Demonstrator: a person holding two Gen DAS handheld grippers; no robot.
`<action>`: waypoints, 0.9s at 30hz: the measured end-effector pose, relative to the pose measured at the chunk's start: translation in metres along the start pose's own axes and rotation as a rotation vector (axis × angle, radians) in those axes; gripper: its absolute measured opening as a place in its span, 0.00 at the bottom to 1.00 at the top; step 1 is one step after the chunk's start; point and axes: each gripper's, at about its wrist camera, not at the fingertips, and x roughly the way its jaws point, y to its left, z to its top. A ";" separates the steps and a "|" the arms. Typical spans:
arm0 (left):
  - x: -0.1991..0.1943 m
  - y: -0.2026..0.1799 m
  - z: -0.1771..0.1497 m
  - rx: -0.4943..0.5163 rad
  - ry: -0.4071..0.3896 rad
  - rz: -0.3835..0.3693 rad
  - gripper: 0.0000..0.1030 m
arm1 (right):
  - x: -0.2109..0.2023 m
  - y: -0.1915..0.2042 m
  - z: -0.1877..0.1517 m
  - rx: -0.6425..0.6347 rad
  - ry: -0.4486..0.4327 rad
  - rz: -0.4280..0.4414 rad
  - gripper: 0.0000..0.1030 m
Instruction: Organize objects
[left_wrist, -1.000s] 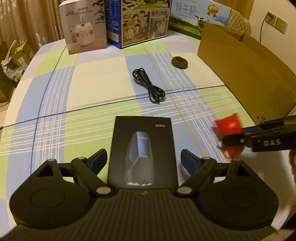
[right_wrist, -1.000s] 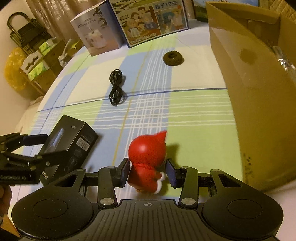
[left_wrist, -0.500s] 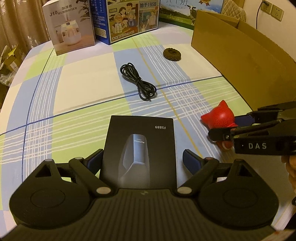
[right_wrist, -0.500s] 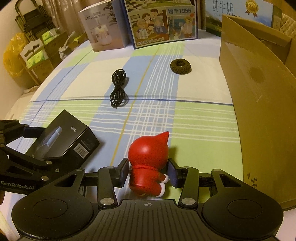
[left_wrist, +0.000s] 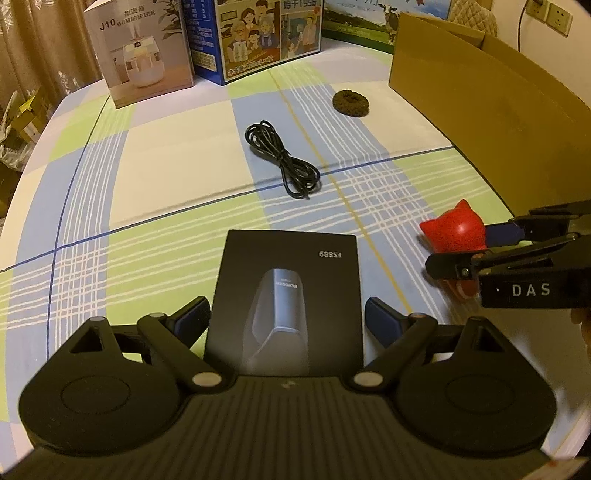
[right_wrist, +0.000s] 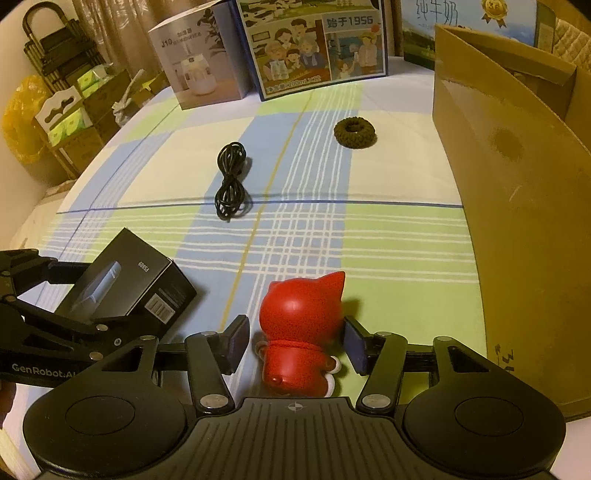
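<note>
My left fingers (left_wrist: 286, 314) stand spread wide on either side of the black FS889 box (left_wrist: 286, 295), which lies flat on the bench (left_wrist: 166, 166) with its printed top face up. In the left wrist view there is a sliver of gap between each blue pad and the box's side edges, so I am straddling it rather than pinching it.

My right fingers (right_wrist: 295, 341) have just been opening around the red cat-eared figurine (right_wrist: 301, 328). It stands upright on the checked cloth between them. The left pad sits clear of it with cloth showing in the gap; the right pad is just beside the head, and I cannot tell whether it touches. From the left wrist view the figurine (left_wrist: 452, 230) shows to the right of the black box, with the right fingers (left_wrist: 476, 243) reaching in from the frame's edge.

Farther out on the bench lies a coiled black cable (right_wrist: 231, 181), and beyond it, nearer the cardboard, a dark brown ring-shaped scrunchie (right_wrist: 355, 132). A tall open cardboard box (right_wrist: 517, 221) stands along the right side. At the far edge stand a white J10 humidifier box (left_wrist: 142, 51), a blue milk carton case with cartoon people (right_wrist: 317, 48), and another milk case with a cow picture (left_wrist: 362, 22).
</note>
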 end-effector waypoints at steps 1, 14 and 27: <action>0.000 0.001 0.000 -0.002 0.002 0.000 0.86 | 0.000 0.000 0.000 0.001 0.000 -0.002 0.51; 0.000 0.006 0.001 -0.034 0.007 -0.013 0.76 | -0.003 0.011 0.000 -0.052 -0.022 -0.040 0.41; -0.010 0.017 0.005 -0.106 -0.039 -0.020 0.74 | -0.013 0.013 0.007 -0.019 -0.060 0.000 0.41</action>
